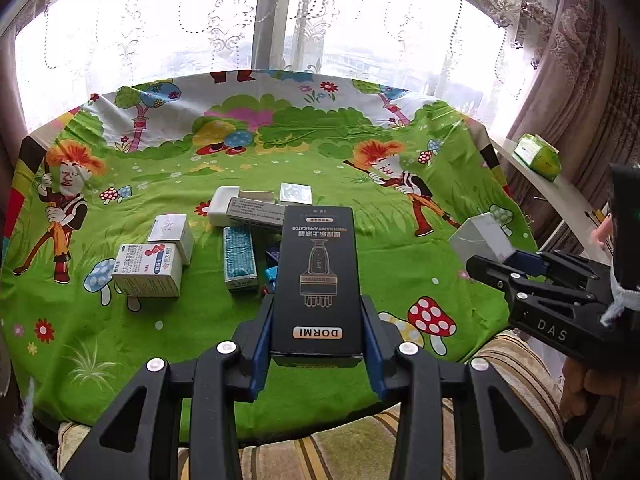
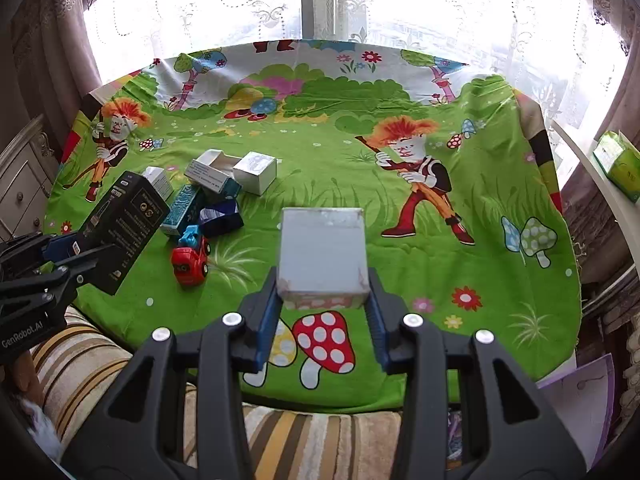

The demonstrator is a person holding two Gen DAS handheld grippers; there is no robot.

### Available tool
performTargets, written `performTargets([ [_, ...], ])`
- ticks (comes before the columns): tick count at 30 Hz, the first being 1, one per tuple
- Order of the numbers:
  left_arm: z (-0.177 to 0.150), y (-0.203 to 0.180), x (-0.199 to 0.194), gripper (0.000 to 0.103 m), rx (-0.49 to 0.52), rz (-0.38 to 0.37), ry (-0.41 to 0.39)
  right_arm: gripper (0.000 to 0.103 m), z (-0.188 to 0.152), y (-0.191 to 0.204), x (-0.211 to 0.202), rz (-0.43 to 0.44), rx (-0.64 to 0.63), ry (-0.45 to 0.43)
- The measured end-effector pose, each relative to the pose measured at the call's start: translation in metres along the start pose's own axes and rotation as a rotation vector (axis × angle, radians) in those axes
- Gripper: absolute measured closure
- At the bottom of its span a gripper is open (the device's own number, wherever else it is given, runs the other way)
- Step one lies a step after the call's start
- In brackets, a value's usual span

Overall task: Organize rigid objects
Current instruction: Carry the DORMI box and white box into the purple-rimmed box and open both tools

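Observation:
My left gripper (image 1: 317, 305) is shut on a tall black DORMI box (image 1: 316, 264), held above the cartoon-printed green cloth (image 1: 400, 264). My right gripper (image 2: 323, 280) is shut on a plain white box (image 2: 322, 248), also lifted off the cloth. Each wrist view shows the other hand's load: the white box (image 1: 480, 240) at the right, the black box (image 2: 124, 228) at the left. On the cloth lie a medicine box (image 1: 148, 270), a small white box (image 1: 170, 232), a teal box (image 1: 239, 258), a grey box (image 1: 256, 210), a dark blue box (image 2: 220, 218) and a red toy car (image 2: 191, 262).
A green tissue pack (image 1: 538, 156) rests on a white shelf (image 1: 576, 200) to the right. A striped cushion (image 1: 340, 452) runs along the near edge. A pale drawer cabinet (image 2: 20, 184) stands at the left. Lace curtains and a bright window (image 2: 320, 0) close off the far side.

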State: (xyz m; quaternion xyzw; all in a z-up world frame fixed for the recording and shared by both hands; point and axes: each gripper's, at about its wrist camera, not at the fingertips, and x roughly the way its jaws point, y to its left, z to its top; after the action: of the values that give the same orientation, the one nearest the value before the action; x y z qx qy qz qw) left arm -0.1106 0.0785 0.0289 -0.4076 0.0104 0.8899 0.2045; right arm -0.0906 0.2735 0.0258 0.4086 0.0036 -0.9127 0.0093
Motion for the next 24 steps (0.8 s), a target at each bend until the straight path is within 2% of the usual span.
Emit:
performTargets([
  [15, -0.006, -0.125, 0.012, 0.063, 0.223, -0.225, 0.098, 0.059, -0.066, -0.115, -0.056, -0.148, 0.202, 0.025],
  [24, -0.021, -0.198, 0.014, 0.063, 0.354, -0.363, 0.169, 0.059, -0.102, -0.167, -0.084, -0.243, 0.278, 0.054],
])
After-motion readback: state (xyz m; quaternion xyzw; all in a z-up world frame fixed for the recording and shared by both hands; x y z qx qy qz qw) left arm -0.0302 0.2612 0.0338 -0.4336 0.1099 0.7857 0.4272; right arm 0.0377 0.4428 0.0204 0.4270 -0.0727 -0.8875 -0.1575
